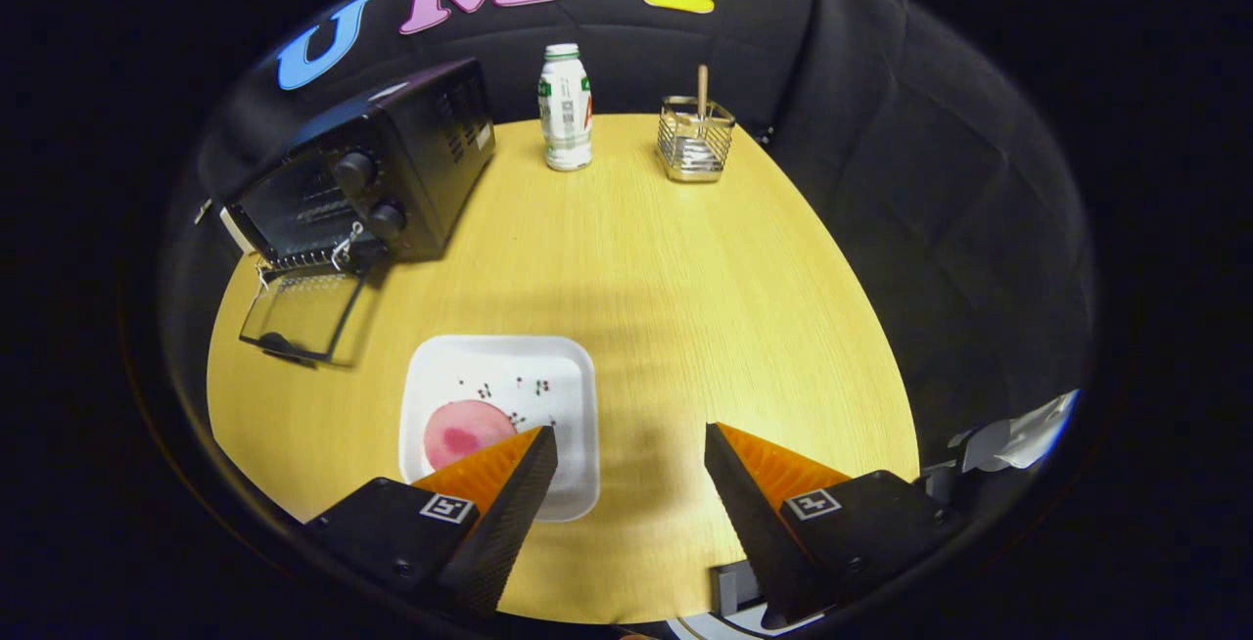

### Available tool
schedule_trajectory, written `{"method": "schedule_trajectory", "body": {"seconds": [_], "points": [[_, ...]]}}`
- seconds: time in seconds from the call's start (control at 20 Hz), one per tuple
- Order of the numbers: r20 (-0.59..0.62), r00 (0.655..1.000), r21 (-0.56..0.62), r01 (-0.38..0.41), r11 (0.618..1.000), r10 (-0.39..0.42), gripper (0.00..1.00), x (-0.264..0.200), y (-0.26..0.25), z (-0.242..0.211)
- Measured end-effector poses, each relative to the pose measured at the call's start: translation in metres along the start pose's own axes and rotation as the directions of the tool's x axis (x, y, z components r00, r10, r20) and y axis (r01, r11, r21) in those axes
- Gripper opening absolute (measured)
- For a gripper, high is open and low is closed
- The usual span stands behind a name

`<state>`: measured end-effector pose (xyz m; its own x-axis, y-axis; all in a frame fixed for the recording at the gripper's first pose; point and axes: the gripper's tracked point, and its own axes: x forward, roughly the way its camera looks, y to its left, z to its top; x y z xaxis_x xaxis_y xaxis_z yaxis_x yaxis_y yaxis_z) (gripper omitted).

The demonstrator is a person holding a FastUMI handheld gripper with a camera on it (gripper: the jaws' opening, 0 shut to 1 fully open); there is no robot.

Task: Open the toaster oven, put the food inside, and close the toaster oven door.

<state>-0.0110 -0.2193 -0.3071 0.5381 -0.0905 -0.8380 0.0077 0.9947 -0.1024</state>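
A black toaster oven (392,165) stands at the far left of the yellow table (685,278), its glass door (303,312) folded down flat in front of it. Nearer me, a white square tray (529,366) holds a round pink piece of food (462,430) with small dark specks scattered beside it. My gripper (631,449) is open above the table's near side, nothing between its fingers. The left fingertip (533,449) overlaps the tray and the food's near edge; the right fingertip (724,444) is over bare table to the tray's right.
At the table's far edge stand a white bottle with a green label (566,110) and a wire basket (695,139) with a wooden stick in it. Black cloth walls close the booth behind and to the right.
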Motion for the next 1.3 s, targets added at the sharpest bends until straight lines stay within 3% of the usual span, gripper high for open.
{"method": "schedule_trajectory", "body": {"seconds": [0.25, 0.55, 0.65, 0.75, 0.8, 0.9, 1.0, 1.1, 1.3], "points": [[-0.081, 0.994, -0.051, -0.073, 0.996, 0.069, 0.98, 0.037, 0.006, -0.012], [-0.197, 0.973, -0.048, -0.131, 0.990, 0.119, 0.99, 0.045, 0.025, -0.028], [-0.218, 0.969, -0.029, -0.127, 0.992, 0.118, 0.92, 0.045, 0.026, -0.029], [-0.254, 0.959, -0.003, -0.131, 0.991, 0.126, 0.76, 0.045, 0.031, -0.029], [-0.274, 0.952, 0.018, -0.134, 0.991, 0.134, 0.57, 0.045, 0.034, -0.030], [-0.311, 0.938, 0.046, -0.146, 0.988, 0.153, 0.36, 0.047, 0.038, -0.032], [-0.326, 0.930, 0.066, -0.158, 0.985, 0.171, 0.27, 0.046, 0.035, -0.031], [-0.342, 0.913, 0.119, -0.191, 0.974, 0.221, 0.12, 0.045, 0.037, -0.032], [-0.368, 0.877, 0.173, -0.263, 0.949, 0.310, 0.05, 0.043, 0.040, -0.041]]}}
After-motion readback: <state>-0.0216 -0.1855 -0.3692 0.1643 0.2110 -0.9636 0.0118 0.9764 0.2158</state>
